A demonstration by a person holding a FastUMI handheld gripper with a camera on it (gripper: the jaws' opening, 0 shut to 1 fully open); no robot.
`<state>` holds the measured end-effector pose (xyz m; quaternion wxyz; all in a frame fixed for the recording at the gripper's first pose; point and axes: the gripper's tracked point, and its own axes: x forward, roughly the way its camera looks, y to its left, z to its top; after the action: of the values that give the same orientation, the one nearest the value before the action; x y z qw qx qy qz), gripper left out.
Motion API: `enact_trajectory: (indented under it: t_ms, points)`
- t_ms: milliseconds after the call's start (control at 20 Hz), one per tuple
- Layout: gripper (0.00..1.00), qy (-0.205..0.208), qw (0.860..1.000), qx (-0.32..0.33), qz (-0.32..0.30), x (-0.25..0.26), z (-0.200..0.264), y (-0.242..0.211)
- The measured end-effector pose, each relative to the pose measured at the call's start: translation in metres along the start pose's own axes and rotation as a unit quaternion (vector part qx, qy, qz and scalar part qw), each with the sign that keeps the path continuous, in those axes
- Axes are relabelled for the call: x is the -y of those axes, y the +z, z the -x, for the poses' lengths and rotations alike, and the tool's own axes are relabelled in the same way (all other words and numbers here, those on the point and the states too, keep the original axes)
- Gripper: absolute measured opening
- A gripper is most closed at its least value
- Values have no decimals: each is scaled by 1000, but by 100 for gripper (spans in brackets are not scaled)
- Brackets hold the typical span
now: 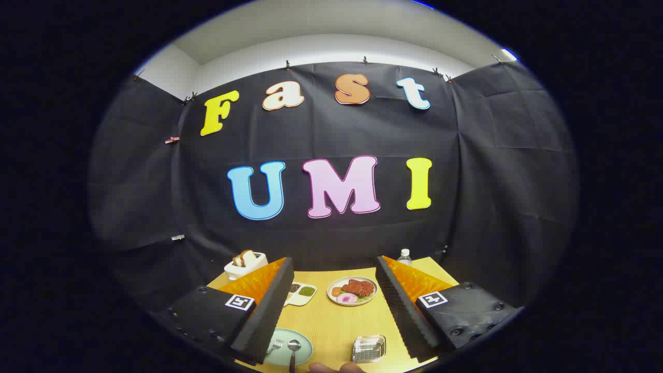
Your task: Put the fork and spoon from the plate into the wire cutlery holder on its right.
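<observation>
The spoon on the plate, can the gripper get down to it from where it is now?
Probably yes. The gripper is open and apart from everything, and the spoon lies uncovered on the plate beside the fork, near the left finger, with nothing over it.

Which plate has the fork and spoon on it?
The pale green round plate, nearest, beside the open tool's left finger. The white plate farther back holds food; the divided dish holds seasonings.

Fork (276, 346) and spoon (293, 350) lie on pale green plate (305, 348), wire holder (369, 348) right.
</observation>
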<state>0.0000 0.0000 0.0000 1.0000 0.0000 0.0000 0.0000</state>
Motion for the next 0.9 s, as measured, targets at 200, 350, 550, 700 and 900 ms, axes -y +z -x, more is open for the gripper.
enact_trajectory:
  t_ms: [200,350,550,700,900]
  points:
    - [99,5,1000,-14,-10,-5,-1,-9]
    - [99,13,999,-34,-16,-12,0,-18]
    - [99,19,999,-37,1,-23,5,-21]
    - [99,20,999,-35,17,-27,8,-21]
    - [99,27,998,-56,8,-37,8,-33]
